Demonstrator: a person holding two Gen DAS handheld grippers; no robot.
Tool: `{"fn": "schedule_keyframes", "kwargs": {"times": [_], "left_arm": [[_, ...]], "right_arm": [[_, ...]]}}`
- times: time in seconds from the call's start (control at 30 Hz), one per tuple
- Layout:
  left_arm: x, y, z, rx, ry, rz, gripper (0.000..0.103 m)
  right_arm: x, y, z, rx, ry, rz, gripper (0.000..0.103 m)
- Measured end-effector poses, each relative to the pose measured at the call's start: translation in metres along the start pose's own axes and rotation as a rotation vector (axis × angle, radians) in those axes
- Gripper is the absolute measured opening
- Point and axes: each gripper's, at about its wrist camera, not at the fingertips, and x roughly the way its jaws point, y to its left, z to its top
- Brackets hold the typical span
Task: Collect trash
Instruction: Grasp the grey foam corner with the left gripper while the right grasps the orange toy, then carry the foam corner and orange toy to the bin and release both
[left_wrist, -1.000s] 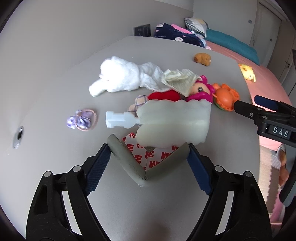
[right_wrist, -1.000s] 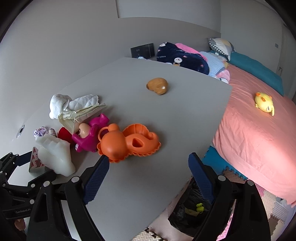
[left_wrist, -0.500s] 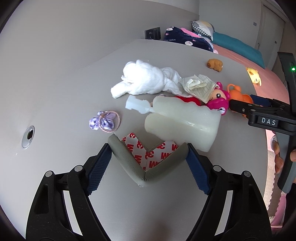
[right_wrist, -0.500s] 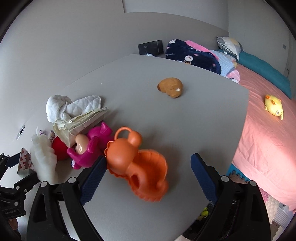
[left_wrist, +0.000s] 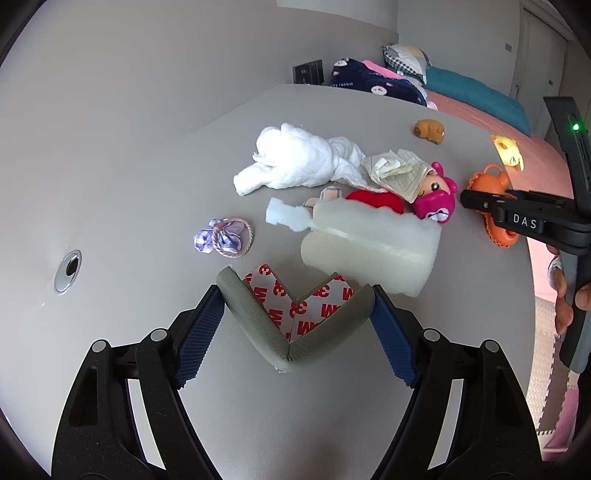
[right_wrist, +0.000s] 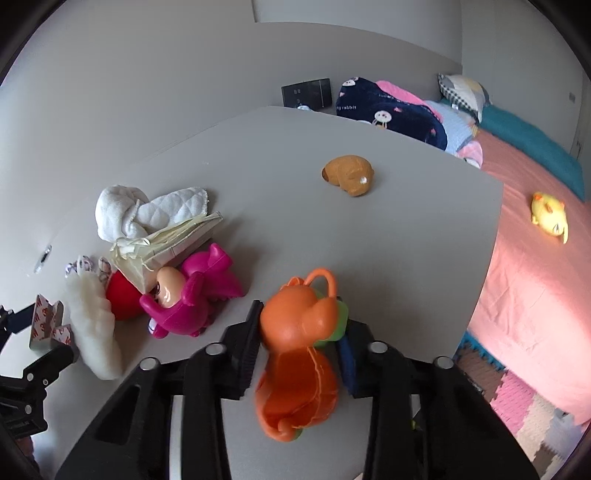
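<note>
My left gripper (left_wrist: 295, 301) is shut on a grey V-shaped corner guard (left_wrist: 255, 317) with red-printed tape backing, held just above the grey table (left_wrist: 147, 184). Beyond it lie a white foam block (left_wrist: 369, 251), crumpled paper (left_wrist: 399, 170) and a white cloth (left_wrist: 295, 162). My right gripper (right_wrist: 299, 326) is closing its jaws on an orange plastic toy (right_wrist: 295, 387); both pads touch the toy, which stands tilted between them near the table's right edge.
A pink doll (right_wrist: 192, 299) with a red part lies beside the paper. A purple hair tie (left_wrist: 221, 236), a brown toy (right_wrist: 349, 173) and a cable hole (left_wrist: 68, 271) are on the table. A pink bed (right_wrist: 535, 280) with a yellow toy (right_wrist: 548, 216) lies right.
The right jaws have gone from wide open to closed around the orange toy, which has tipped up between them. The left gripper drew back slightly with the corner guard.
</note>
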Motion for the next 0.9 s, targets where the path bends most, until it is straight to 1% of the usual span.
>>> {"fn": "schedule_keyframes", "kwargs": {"times": [0.1,0.2,0.33,0.6,0.73,0.9], "left_arm": [[-0.009,0.002,0.0,-0.009,-0.015,-0.003,0.077],[-0.022,0.001,0.001,-0.016,-0.035,-0.005,0.077],[-0.037,-0.007,0.005,-0.006,-0.065,-0.012,0.077],[-0.052,-0.045,0.013,0.023,-0.105,-0.056,0.077],[-0.053,-0.065,0.016,0.04,-0.109,-0.084,0.077],[-0.051,-0.097,0.021,0.074,-0.106,-0.128,0.077]], "right_arm": [[-0.007,0.0,-0.001,0.001,-0.006,0.004,0.036],[-0.023,-0.001,0.0,0.004,-0.032,0.009,0.036],[-0.045,-0.003,-0.003,0.001,-0.062,0.004,0.036],[-0.08,-0.024,-0.015,0.008,-0.092,-0.029,0.036],[-0.097,-0.041,-0.023,0.019,-0.105,-0.054,0.036],[-0.117,-0.065,-0.033,0.048,-0.123,-0.082,0.036]]}}
